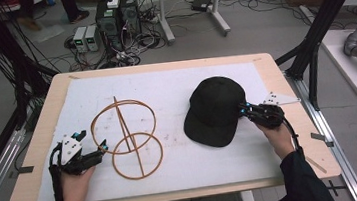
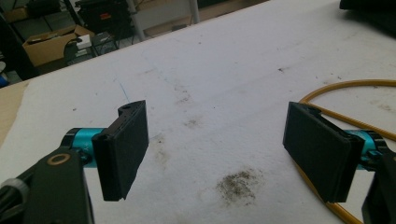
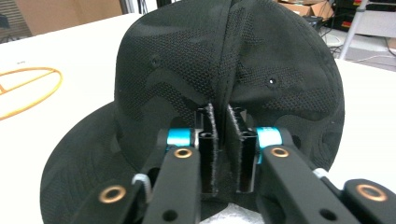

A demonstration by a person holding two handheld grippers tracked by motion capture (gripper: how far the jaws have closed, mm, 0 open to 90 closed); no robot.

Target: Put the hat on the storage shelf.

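A: Start at the right hand-held gripper [image 3: 223, 149]. What has it got?

B: Its jaws are pinched nearly together on the back of the black cap [image 1: 216, 109], right at the rear seam. Gripping there probably lets the cap be lifted without crushing the crown.

A: And where does the cap sit?

B: Crown up on the right half of the white mat [image 1: 184, 170] that covers the surface, its brim pointing toward the person's side.

A: The left hand-held gripper [image 2: 217, 154]?

B: Spread wide with nothing between the pads, low over the mat. The orange wire stand [image 1: 127, 136] lies just beside its right-hand jaw.

A: Why wait there?

B: My guess is it's placed to steady that stand so the cap can be brought across to it. The stand and cap are well apart for now.
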